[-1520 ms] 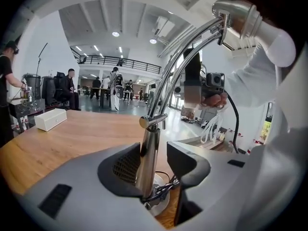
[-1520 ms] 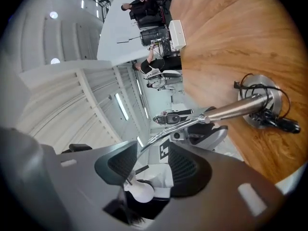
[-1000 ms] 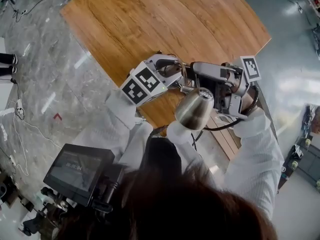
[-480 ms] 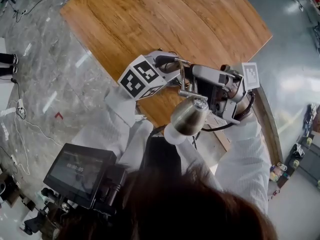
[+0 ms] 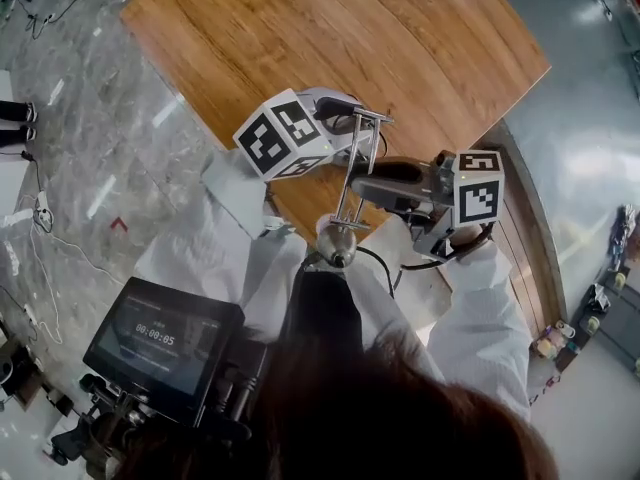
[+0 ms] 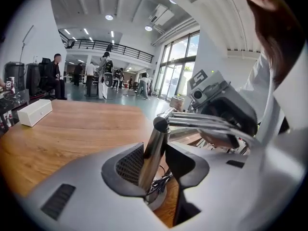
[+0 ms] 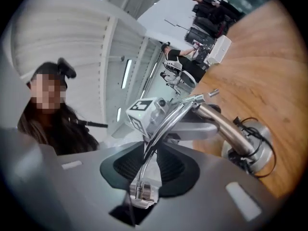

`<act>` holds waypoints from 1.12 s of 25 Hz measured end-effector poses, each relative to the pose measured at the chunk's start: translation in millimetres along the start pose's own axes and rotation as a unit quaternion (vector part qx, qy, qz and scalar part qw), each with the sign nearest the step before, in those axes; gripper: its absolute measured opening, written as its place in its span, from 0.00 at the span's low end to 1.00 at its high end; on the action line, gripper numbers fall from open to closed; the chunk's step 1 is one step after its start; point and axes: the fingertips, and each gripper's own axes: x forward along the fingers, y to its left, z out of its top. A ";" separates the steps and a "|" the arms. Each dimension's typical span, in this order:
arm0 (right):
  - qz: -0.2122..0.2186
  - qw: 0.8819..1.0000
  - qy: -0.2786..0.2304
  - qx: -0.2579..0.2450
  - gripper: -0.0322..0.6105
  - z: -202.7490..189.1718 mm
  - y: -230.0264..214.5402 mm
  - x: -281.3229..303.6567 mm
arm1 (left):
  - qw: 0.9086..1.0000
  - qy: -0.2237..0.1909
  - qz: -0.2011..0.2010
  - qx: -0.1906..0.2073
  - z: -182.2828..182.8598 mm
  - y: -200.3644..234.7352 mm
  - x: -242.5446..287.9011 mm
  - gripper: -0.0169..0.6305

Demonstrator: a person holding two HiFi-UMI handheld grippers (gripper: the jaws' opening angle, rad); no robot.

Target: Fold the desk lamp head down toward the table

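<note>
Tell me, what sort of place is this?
Probably a big open-plan hall or workshop lobby: tall windows, an upper balcony railing, and people standing about on a polished floor.

The desk (image 5: 400, 38) is warm honey-brown wood with fine streaked grain; the lamp (image 5: 337, 246) is polished silver chrome, its cable (image 7: 246, 161) black; the floor (image 5: 90, 158) is grey marbled stone with pale veins; the person's sleeves (image 5: 495, 318) are white.

The small monitor (image 5: 160, 340) below the person's head shows a timer reading 00:00:05.
</note>
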 end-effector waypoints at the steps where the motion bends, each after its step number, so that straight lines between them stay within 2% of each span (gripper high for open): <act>1: -0.018 0.999 0.008 -0.031 0.17 -6.3 -6.5 2.6 | 1.000 0.002 -0.007 0.002 -0.9 -0.8 -1.1 0.24; 3: -0.036 0.995 0.010 -0.089 0.17 -13.5 -12.3 6.0 | 1.000 0.003 -0.023 0.007 -0.5 -3.7 -4.7 0.24; 6: -0.039 0.987 -0.002 -0.157 0.18 -15.8 -13.5 7.7 | 0.999 0.000 -0.045 0.015 1.0 -6.1 -7.9 0.24; 10: -0.082 0.964 0.014 -0.251 0.19 -20.2 -22.8 9.7 | 0.998 -0.010 -0.063 0.019 4.0 -8.8 -10.3 0.25; 14: -0.112 0.946 0.012 -0.304 0.19 -21.8 -30.6 9.0 | 0.998 -0.019 -0.065 0.019 7.1 -11.9 -11.1 0.25; 23: -0.134 0.931 0.012 -0.339 0.23 -23.4 -48.6 6.8 | 0.996 -0.033 -0.073 0.045 4.2 -14.7 -11.8 0.24; 28: -0.147 0.932 -0.004 -0.332 0.23 -22.0 -57.6 6.2 | 0.995 -0.068 -0.063 0.026 2.0 -8.9 -11.6 0.24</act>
